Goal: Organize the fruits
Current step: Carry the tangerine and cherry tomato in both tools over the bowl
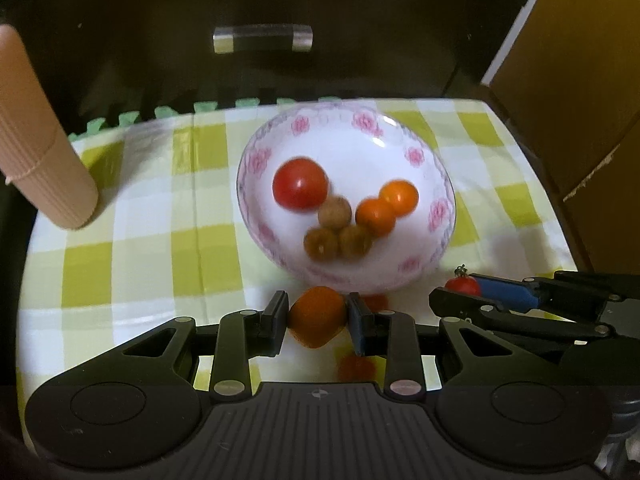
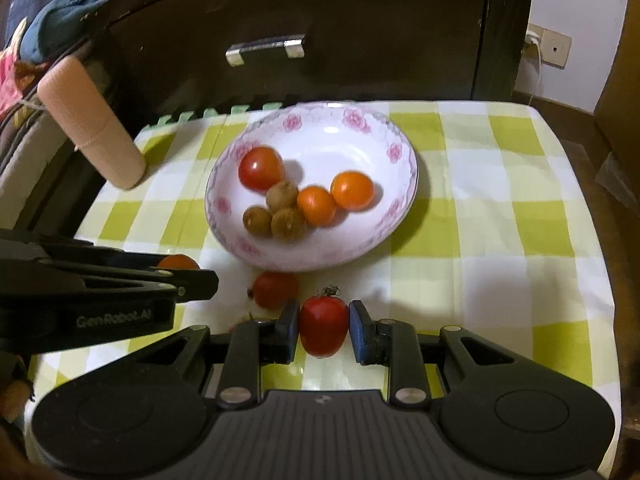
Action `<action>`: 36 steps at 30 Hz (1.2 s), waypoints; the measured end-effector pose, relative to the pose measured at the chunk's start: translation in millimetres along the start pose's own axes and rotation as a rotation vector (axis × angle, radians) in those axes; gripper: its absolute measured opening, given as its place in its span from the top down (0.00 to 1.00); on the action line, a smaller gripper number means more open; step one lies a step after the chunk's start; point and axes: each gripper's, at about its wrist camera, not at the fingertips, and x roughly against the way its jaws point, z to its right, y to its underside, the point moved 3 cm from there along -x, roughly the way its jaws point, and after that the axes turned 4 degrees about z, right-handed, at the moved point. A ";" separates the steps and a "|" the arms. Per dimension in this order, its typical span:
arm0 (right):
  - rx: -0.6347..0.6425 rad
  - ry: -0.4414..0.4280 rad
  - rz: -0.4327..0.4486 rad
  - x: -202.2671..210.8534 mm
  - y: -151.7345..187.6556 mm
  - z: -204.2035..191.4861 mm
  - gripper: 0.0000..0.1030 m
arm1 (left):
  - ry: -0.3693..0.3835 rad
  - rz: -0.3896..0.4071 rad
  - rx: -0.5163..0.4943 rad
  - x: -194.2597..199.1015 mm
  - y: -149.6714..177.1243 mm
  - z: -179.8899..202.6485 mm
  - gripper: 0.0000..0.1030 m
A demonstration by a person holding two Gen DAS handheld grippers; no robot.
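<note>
The left gripper [image 1: 318, 316] is holding an orange fruit [image 1: 318, 317] between its two pads; the jaws are pressing on both sides of it. The fruit is smooth and round, a little pointed at the bottom, so I cannot say it has a clear long axis. It is hanging just in front of the near rim of the bowl [image 1: 440, 240], above the checked cloth [image 1: 140, 264].

The right gripper [image 2: 325, 330] is grasping a red tomato [image 2: 324, 326]. This tomato is shiny and oval, and its long axis is standing upright, with the green stem end pointing up and away toward the bowl [image 2: 400, 216]. The black pad is touching its left side, and the blue pad is sitting against its right side.

The bowl is white with pink flowers around the rim. Inside are lying one round red tomato [image 2: 261, 169], two orange fruits [image 2: 352, 191] touching each other, and three small brown fruits [image 2: 282, 196] in a close group between them.

On the cloth, just before the bowl, another small red tomato [image 2: 275, 289] is lying between the two grippers. A beige ribbed roll [image 2: 94, 124] is leaning at the far left corner of the cloth. Behind the table is standing a dark drawer front with a metal handle [image 2: 266, 49].
</note>
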 end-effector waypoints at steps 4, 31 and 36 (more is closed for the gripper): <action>-0.005 0.003 0.027 -1.5 -17.6 3.9 0.76 | 0.001 0.018 0.009 -2.7 -13.5 -1.6 0.62; -0.012 -0.023 0.034 -4.9 -10.1 1.5 0.76 | -0.001 -0.095 -0.037 42.5 103.9 -14.4 0.53; -0.010 -0.028 0.023 14.0 11.3 -3.9 0.76 | -0.041 -0.149 -0.043 34.8 128.8 -12.7 0.56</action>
